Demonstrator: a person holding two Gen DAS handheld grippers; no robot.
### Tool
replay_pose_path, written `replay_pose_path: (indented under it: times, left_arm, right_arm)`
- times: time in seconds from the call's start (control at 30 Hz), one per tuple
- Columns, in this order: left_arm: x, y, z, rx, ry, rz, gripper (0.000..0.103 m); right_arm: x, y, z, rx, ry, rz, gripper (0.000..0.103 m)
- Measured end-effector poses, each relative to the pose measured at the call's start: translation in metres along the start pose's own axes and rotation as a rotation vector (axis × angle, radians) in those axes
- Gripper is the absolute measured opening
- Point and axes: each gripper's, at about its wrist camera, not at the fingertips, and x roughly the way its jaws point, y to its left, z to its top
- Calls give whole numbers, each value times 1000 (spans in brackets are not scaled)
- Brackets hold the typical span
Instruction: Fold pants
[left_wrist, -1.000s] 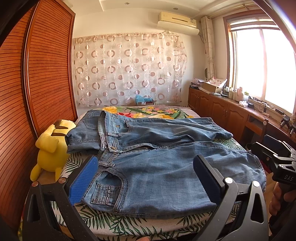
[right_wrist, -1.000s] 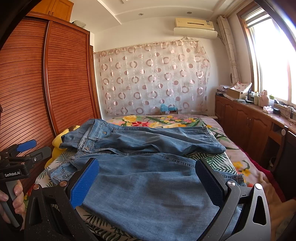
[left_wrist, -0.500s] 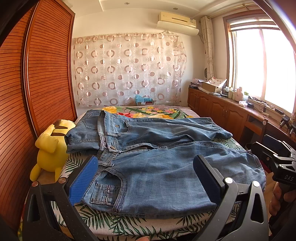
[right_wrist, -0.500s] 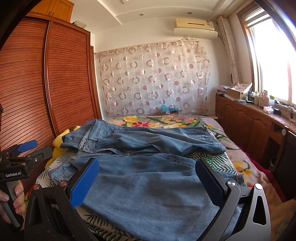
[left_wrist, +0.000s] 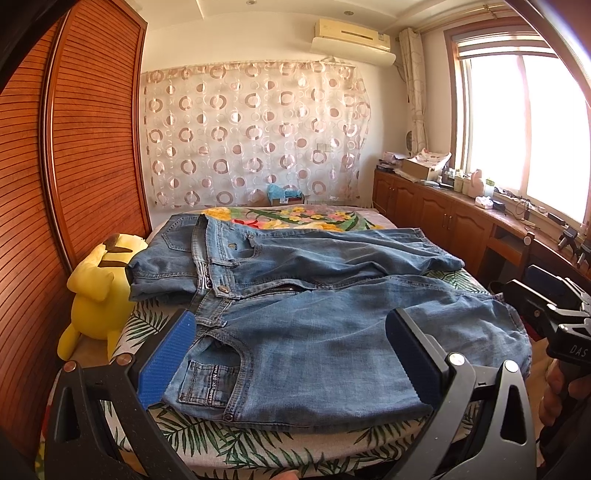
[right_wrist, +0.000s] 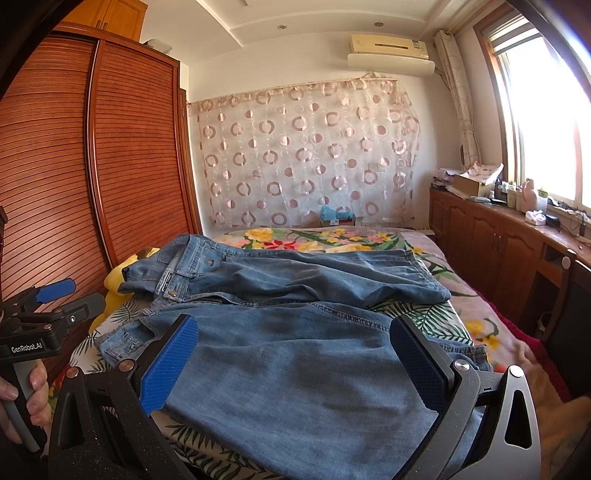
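The jeans (left_wrist: 314, 325) lie spread on the bed (left_wrist: 229, 439), waistband toward the wardrobe (left_wrist: 74, 147) side and hems toward the window side. The near leg lies flat across the front edge of the mattress. The far leg lies behind it, rumpled, with part of the seat turned back beside a yellow plush toy (left_wrist: 96, 291). No lengthwise fold has been made yet, by the look of it.

The left gripper (left_wrist: 291, 354) hovers at the near edge above the front pocket and waistband, jaws spread wide and holding nothing. The right gripper (right_wrist: 295, 354) hovers above the lower part of the near leg, jaws likewise released and empty. In the right wrist view a hand (right_wrist: 26, 398) wraps the handle of the left tool.

Denim of this kind is probably fairly heavy and moderately stiff. It should keep a crease once pressed, but it will drag and sag if lifted by a single layer. The surface is matte and grippy, so slipping from the blue pads (left_wrist: 166, 362) seems unlikely. Nothing here is fragile.

The best places to take hold are likely the thick seamed parts: the waistband corner near the pocket for the left, and the hem or outer side seam for the right. Pinching both layers together should carry the near leg over the far 1 in a single sweep. The rumpled far leg may need smoothing first, or the fold will set unevenly.
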Motion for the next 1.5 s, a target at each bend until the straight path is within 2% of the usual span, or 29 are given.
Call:
replay_pose_path:
  times: [0.53, 1.0, 1.23, 1.3, 1.37, 1.5]
  left_arm:
    - [40, 46, -32, -35, 127, -3, 103]
    - [66, 100, -65, -97, 229, 50, 103]
    - [68, 128, -79, -151, 262, 63, 102]
    - [68, 134, -82, -164, 269, 58, 95]
    - [68, 137, -86, -178, 277, 49, 94]
    - [68, 137, -91, -181, 287, 40, 75]
  right_arm:
    - [11, -4, -3, 1, 58, -25, 103]
    - [22, -12, -7, -5, 153, -68, 103]
    - [19, -24, -8, -22, 184, -118, 103]
    - [18, -28, -9, -19, 203, -139, 103]
    - [16, -33, -11, -17, 217, -159, 103]
    - [4, -45, -13, -16, 246, -213, 103]
